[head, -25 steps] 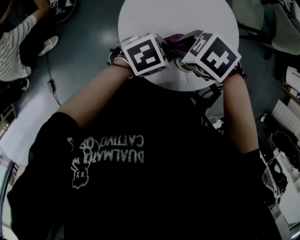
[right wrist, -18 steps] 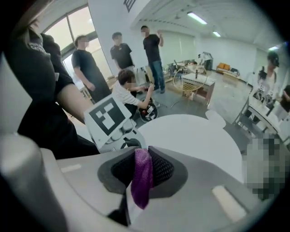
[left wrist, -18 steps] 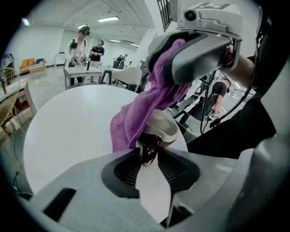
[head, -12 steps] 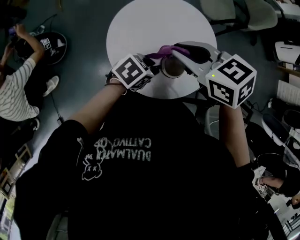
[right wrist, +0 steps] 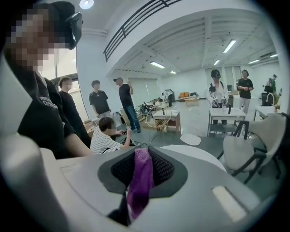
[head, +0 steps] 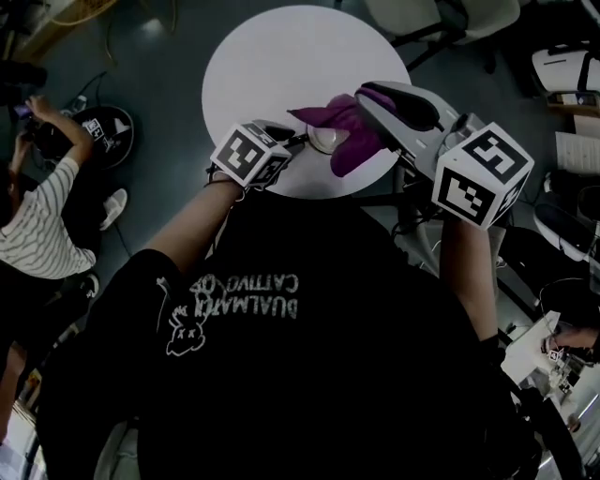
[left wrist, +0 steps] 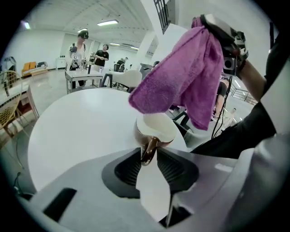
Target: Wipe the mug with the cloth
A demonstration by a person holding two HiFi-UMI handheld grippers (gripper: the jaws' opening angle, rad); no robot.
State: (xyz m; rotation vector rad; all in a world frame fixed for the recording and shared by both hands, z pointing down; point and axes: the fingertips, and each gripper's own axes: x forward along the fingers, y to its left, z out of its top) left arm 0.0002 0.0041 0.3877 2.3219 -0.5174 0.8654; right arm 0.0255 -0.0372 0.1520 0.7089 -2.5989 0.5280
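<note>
- Your left gripper (left wrist: pixel 148 156) has its fingers clenched on the brown handle of the mug (left wrist: pixel 156 129), right at the fingertips.
- The mug, pale inside and brown outside, sits over the near part of the round white table (head: pixel 281 66), close to the edge nearest your body. Whether its base touches the table cannot be told.
- Your right gripper (right wrist: pixel 141 163) has its fingers clamped on a fold of the purple cloth (right wrist: pixel 139 181), which runs down between them.
- Seen from your head, the right gripper (head: pixel 367 97) is raised at the table's right edge, and the cloth (head: pixel 342 131) hangs from it over the mug (head: pixel 323 141), with its lower corner past the mug's rim on your side.
- From the left gripper view, the cloth (left wrist: pixel 181 81) drapes above the mug's open mouth, its lower left edge at the rim.
- The table beyond the mug is bare white surface out to its far edge.
- Dark floor surrounds the table; a person in a striped shirt (head: pixel 37 216) sits on it, well apart at your left.
- Pale chairs (head: pixel 441 19) stand beyond the table's far right.
</note>
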